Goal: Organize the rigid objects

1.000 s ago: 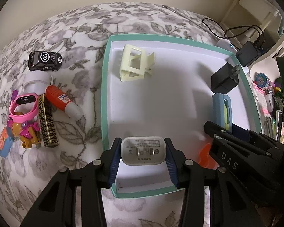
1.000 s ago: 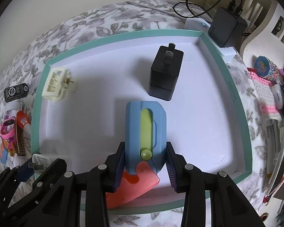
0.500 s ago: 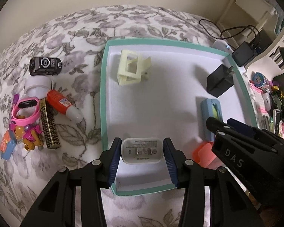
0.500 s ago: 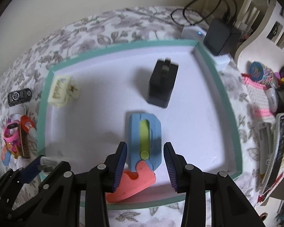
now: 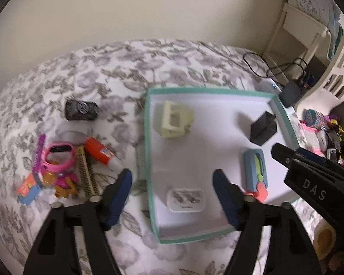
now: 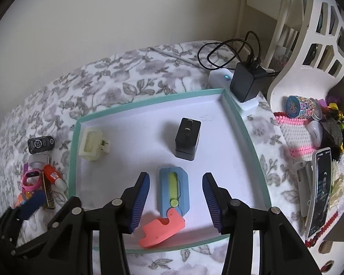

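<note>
The left claw (image 5: 172,183) hangs spread wide above the tray's (image 5: 220,233) near left corner, gripping nothing; the white charger (image 5: 185,199) lies flat below, between its fingers but apart from both. The right claw (image 6: 175,198) gapes too, straddling the blue cutter (image 6: 173,192), untouched. A cream adapter (image 6: 91,145) and black plug (image 6: 187,138) sit farther back, bare floor between.

Left-wrist view motion-blurred; white charger (image 5: 185,199) label unreadable; right gripper (image 6: 175,200) hides orange piece (image 6: 162,229) edge.
</note>
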Available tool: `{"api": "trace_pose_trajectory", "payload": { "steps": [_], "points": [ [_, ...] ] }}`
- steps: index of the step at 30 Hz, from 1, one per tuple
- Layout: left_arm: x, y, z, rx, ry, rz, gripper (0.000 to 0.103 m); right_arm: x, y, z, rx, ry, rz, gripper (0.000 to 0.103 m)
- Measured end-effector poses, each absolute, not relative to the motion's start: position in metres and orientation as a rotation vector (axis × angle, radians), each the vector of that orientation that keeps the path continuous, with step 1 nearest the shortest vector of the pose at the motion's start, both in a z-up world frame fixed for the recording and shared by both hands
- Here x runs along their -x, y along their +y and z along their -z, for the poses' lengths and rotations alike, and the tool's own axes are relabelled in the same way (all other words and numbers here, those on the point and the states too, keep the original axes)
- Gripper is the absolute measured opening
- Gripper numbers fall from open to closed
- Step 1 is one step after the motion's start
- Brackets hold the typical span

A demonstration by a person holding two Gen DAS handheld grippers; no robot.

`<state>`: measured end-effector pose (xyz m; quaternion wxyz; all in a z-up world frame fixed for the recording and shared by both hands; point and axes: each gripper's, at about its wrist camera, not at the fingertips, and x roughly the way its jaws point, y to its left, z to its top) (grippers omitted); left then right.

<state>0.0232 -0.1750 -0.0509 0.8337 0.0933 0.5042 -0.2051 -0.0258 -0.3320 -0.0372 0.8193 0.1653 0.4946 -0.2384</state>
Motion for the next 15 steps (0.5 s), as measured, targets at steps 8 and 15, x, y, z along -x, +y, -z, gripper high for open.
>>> {"api": "trace_pose_trajectory", "payload": {
  "steps": [8,15],
  "points": [
    [-0.034,-0.155,0.042,-0.176,1.012,0.356,0.085,0.019,-0.324,0.047,-0.325,1.077,0.488,0.057],
    [-0.043,-0.137,0.039,-0.163,0.998,0.316,0.095,0.009,-0.309,0.058,-0.302,1.093,0.462,0.09]
  ]
}}
